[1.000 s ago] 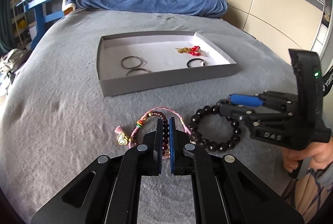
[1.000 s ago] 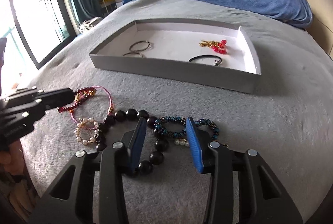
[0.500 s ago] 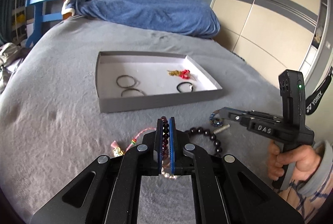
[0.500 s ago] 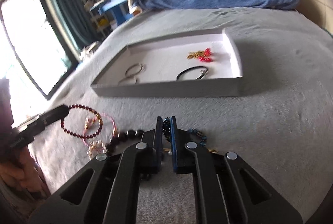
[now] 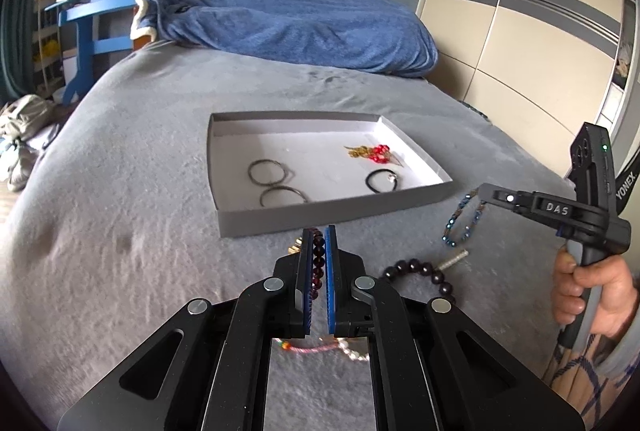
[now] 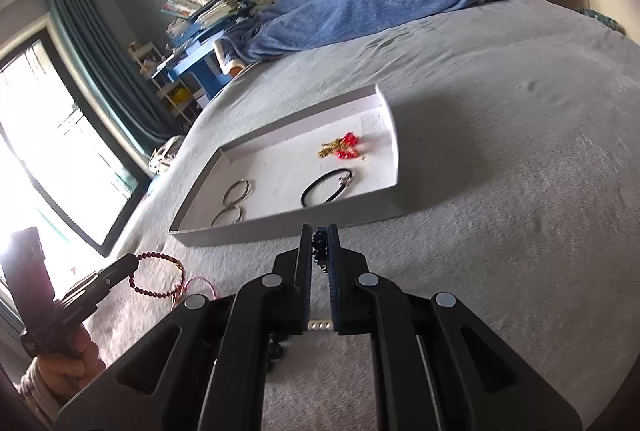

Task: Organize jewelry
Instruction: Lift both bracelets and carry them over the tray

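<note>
Both grippers have risen off the bed [image 5: 120, 215] since a second ago, each lifting a bracelet. On the grey bed sits the tray [image 5: 320, 219], holding 2 rings, a black band and a red charm. Left gripper [image 5: 319, 239] jaws pinch the maroon bracelet [image 5: 318, 259]. Right gripper [image 6: 320, 237] jaws, now pressed together, pinch the blue bracelet [image 5: 464, 223], which dangles near the tray's right corner.

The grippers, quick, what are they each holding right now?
Left gripper: shut on the dark red bead bracelet.
Right gripper: shut on the blue bead bracelet.
</note>
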`<state>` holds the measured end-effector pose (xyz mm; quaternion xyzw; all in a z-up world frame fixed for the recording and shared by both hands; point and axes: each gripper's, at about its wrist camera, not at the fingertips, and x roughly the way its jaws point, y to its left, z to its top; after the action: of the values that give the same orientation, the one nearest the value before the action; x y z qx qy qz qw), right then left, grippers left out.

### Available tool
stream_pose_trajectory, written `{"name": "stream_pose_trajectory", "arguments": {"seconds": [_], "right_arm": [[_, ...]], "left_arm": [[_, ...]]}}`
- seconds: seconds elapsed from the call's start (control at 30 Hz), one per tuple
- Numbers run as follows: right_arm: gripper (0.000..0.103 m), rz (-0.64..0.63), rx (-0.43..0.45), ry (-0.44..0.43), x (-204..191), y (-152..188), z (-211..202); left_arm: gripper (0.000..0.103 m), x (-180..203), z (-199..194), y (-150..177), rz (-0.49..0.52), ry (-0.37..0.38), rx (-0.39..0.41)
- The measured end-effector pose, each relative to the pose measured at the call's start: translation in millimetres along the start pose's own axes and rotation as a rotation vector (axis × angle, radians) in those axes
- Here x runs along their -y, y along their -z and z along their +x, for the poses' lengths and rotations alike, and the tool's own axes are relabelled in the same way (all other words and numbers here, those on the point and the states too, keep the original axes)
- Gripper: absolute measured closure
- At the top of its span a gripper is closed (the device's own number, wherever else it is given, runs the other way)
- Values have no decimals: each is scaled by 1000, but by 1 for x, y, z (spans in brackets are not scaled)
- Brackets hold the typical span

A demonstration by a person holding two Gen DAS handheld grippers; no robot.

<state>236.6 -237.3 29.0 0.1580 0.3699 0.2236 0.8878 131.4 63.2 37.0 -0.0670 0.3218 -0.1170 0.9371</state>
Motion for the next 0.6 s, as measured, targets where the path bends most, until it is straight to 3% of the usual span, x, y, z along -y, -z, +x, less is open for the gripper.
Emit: {"name": "stream_pose_trajectory", "arguments": {"seconds": [0.6], "right_arm": [[96,-6,42,20,2,-8,-9]], "left_arm": [[97,-7,4,-20,16,-4,42]]}}
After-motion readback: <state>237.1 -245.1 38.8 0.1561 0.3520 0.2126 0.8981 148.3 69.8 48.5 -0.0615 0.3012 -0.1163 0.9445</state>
